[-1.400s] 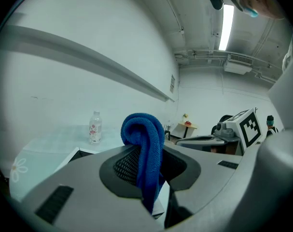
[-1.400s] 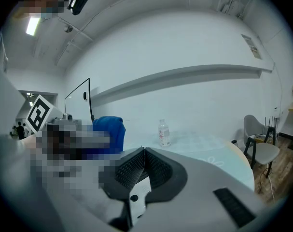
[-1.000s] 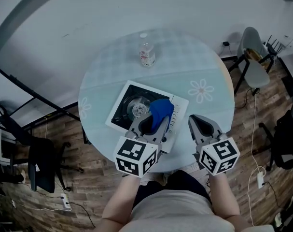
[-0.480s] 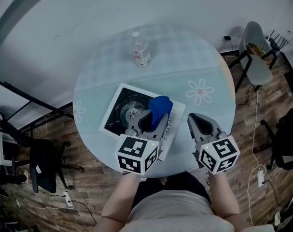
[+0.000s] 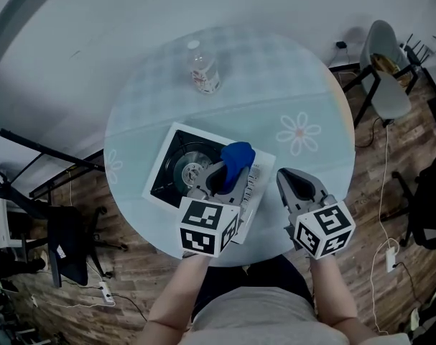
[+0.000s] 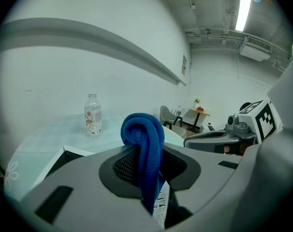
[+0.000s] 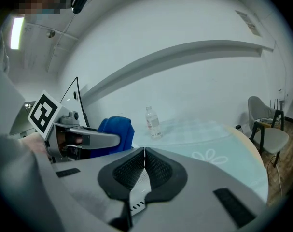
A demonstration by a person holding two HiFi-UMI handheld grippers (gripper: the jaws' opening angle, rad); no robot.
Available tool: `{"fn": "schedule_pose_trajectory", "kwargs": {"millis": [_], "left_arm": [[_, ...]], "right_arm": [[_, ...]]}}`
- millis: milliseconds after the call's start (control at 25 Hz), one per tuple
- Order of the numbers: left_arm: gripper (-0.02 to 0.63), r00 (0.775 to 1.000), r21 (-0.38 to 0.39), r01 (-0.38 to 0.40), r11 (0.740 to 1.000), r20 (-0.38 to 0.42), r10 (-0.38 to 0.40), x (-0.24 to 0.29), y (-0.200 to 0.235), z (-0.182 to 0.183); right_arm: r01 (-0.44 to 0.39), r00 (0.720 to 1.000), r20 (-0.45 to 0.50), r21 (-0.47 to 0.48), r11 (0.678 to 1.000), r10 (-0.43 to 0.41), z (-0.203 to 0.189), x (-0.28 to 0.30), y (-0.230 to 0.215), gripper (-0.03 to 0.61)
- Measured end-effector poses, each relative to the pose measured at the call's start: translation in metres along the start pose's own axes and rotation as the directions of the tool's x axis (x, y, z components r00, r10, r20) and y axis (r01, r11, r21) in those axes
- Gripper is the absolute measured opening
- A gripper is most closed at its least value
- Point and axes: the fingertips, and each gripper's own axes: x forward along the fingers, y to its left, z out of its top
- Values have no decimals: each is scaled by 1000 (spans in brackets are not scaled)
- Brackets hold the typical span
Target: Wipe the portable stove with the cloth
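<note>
The portable stove (image 5: 169,148), white-rimmed with a black top and round burner, lies on the round table's near left part. My left gripper (image 5: 225,169) hovers over the stove's right side, shut on a folded blue cloth (image 5: 237,157) that bulges out past its jaws. From the left gripper view the cloth (image 6: 145,144) hangs pinched between the pads, with the stove's edge (image 6: 64,153) below. My right gripper (image 5: 291,180) sits to the right of the stove above the table, its jaws pressed together on nothing. The right gripper view shows the cloth (image 7: 116,132) and the left gripper (image 7: 88,140) at its left.
A clear plastic bottle (image 5: 202,72) stands upright at the table's far side. The round glass-topped table (image 5: 304,92) has flower prints (image 5: 299,131). Chairs (image 5: 386,77) and a dark stand (image 5: 67,243) ring the table on the wooden floor. A white wall lies behind.
The left gripper with the blue cloth has slid slightly left across the stove's right part. The right gripper has stayed put.
</note>
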Motion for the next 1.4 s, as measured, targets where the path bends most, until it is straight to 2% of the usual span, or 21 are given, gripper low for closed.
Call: {"fn": "schedule_pose_trajectory", "kwargs": {"millis": [640, 1400], "left_arm": [[103, 995, 11, 14, 1000, -98, -13, 49, 2, -20], [104, 978, 48, 30, 998, -207, -19, 78, -4, -52]], "right_arm": [[42, 998, -48, 59, 997, -39, -25, 11, -31, 23], [72, 996, -56, 138, 988, -65, -49, 17, -51, 23]]}}
